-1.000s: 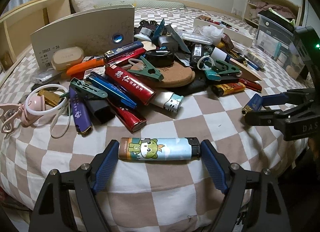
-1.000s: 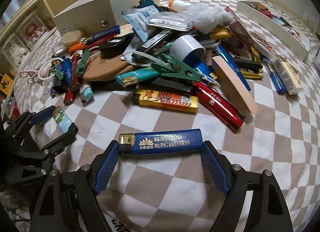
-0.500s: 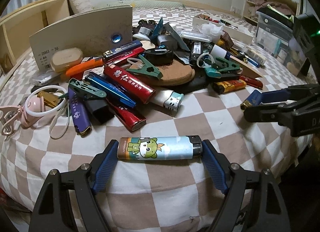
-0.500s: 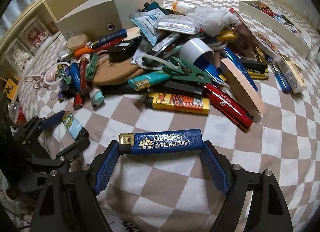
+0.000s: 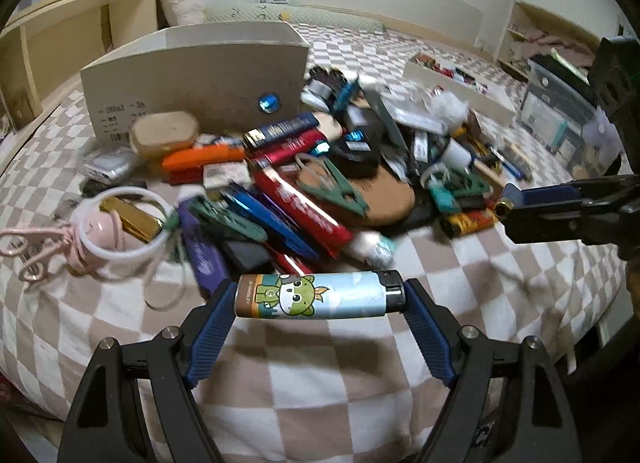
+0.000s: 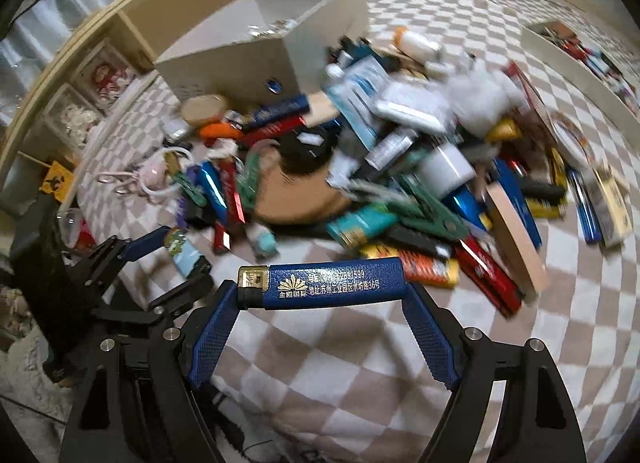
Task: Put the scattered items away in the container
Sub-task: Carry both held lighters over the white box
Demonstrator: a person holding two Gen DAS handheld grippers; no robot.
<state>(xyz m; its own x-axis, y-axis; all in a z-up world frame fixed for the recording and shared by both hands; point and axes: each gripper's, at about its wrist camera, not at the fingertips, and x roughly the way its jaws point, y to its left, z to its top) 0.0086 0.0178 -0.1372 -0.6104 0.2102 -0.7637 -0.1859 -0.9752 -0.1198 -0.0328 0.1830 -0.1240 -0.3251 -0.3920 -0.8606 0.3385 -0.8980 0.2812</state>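
My L gripper point(image 5: 320, 295) clamped on cartoon lighter point(image 5: 318, 295), held crosswise by its ends, above checkered bedspread point(image 5: 320, 375). I see white open-top box point(image 5: 200, 79) far L behind clutter pile point(image 5: 320, 183). My R gripper point(image 6: 320, 289) clamped on blue lighter point(image 6: 324, 283), same end-to-end grip, above bedspread near pile. Pile blurred in both views.

Left gripper point(image 5: 320, 299): jaws clamped endwise on a cartoon-printed lighter point(image 5: 318, 296), held crosswise above the checkered bed point(image 5: 360, 379). Beyond it, a pile of lighters and clips point(image 5: 304, 191). White open box point(image 5: 200, 75) behind the pile. Right gripper point(image 5: 560, 211) at right edge, holding a blue lighter point(image 5: 536, 196).
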